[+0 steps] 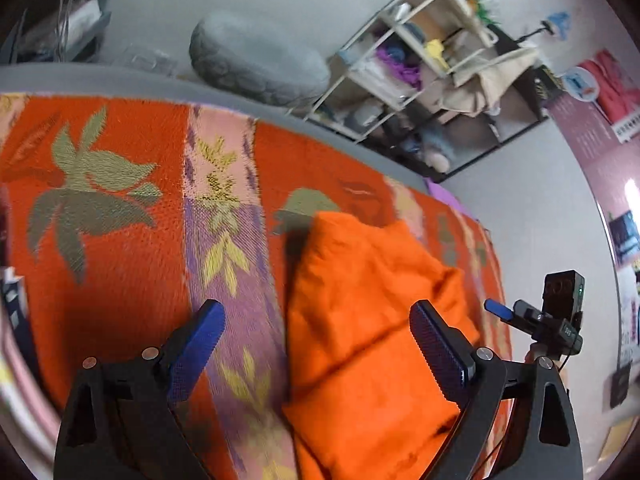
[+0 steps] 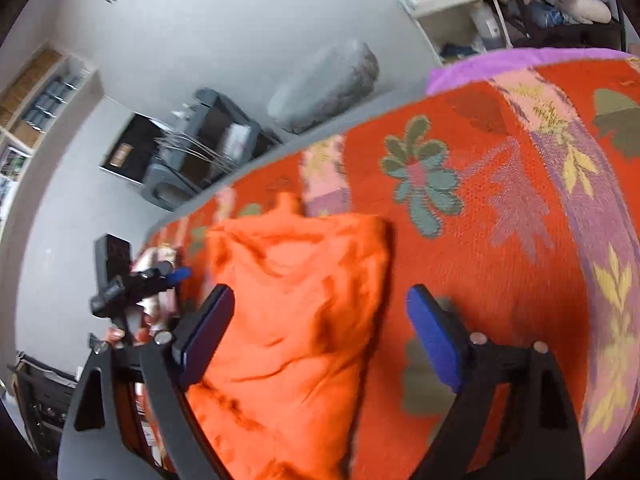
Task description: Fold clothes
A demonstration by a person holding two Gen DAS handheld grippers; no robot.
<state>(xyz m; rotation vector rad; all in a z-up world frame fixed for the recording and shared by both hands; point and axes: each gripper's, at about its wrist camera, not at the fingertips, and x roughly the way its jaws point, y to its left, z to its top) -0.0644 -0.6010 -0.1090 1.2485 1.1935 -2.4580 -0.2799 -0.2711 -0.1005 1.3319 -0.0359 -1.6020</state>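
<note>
An orange garment (image 1: pixel 372 320) lies folded into a long bundle on a red flower-patterned blanket (image 1: pixel 120 264). In the left wrist view my left gripper (image 1: pixel 316 316) hovers open above it, its blue pads wide apart, the right pad over the cloth and the left pad (image 1: pixel 196 344) over the blanket. The right wrist view shows the same garment (image 2: pixel 296 312) beneath my right gripper (image 2: pixel 320 308), which is open too, with nothing between its pads. Each view catches the other gripper at its edge: the right one (image 1: pixel 498 309) and the left one (image 2: pixel 180 274), too small to judge.
The blanket (image 2: pixel 500 240) covers a bed with a grey edge (image 1: pixel 120 80). Behind it stand a white shelf rack (image 1: pixel 408 52) full of clothes, a grey cushion (image 1: pixel 256 64) on the floor and a dark cabinet (image 2: pixel 192 148). A purple cloth (image 2: pixel 500 64) lies at the bed's far corner.
</note>
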